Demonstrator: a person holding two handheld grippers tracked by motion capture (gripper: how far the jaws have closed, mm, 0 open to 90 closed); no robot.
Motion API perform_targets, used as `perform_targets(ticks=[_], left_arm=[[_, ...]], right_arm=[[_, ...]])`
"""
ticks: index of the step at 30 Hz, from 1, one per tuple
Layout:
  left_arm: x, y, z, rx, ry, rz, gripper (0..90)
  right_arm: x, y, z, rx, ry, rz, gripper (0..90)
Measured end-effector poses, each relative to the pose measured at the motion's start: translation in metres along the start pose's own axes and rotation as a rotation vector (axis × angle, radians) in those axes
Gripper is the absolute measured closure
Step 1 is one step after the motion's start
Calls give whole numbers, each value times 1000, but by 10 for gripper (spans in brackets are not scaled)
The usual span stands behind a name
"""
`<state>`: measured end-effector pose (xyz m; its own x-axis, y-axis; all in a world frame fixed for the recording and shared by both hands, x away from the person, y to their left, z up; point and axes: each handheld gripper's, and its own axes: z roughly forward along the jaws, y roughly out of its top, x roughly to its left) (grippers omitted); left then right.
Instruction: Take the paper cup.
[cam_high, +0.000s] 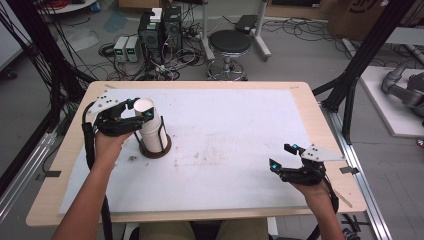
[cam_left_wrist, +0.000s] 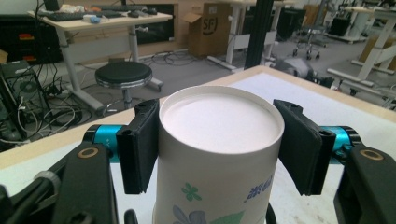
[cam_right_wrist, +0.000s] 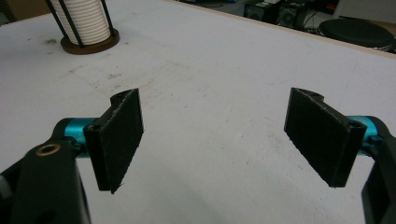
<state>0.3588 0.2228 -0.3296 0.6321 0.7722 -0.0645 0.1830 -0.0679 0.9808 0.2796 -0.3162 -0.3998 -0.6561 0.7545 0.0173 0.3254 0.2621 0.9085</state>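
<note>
A stack of white paper cups (cam_high: 152, 132) stands upside down in a black wire holder with a round brown base (cam_high: 156, 149) at the left of the table. My left gripper (cam_high: 141, 109) sits at the top of the stack, its pads pressed on both sides of the topmost paper cup (cam_left_wrist: 219, 121), which bears a green and blue print. My right gripper (cam_high: 283, 156) hovers low at the table's right, open, with bare mat between its jaws (cam_right_wrist: 224, 135). In the right gripper view the stack (cam_right_wrist: 81, 18) and its base (cam_right_wrist: 88, 45) stand far off.
A white mat (cam_high: 225, 140) with faint brown stains covers most of the wooden table (cam_high: 320, 130). Beyond the far edge stand a black stool (cam_high: 230, 42), computer boxes (cam_high: 160, 30) and loose cables on the floor. Black frame posts (cam_high: 350, 85) rise at the right.
</note>
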Motion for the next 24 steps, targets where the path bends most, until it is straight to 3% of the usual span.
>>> perform_targets(ticks=[13,18,24], left_arm=[[-1,41,-17,-122,14,-17,361],[-6,61,-24,-161,-3,9,363],[-18,74,-22,-166,-39,41,366]], right_arm=[[-1,0,-1,-6,-2,-1,201],[-1,0,-1,-4,-1,6,200],[-1,0,-1,-3,1,5,200]])
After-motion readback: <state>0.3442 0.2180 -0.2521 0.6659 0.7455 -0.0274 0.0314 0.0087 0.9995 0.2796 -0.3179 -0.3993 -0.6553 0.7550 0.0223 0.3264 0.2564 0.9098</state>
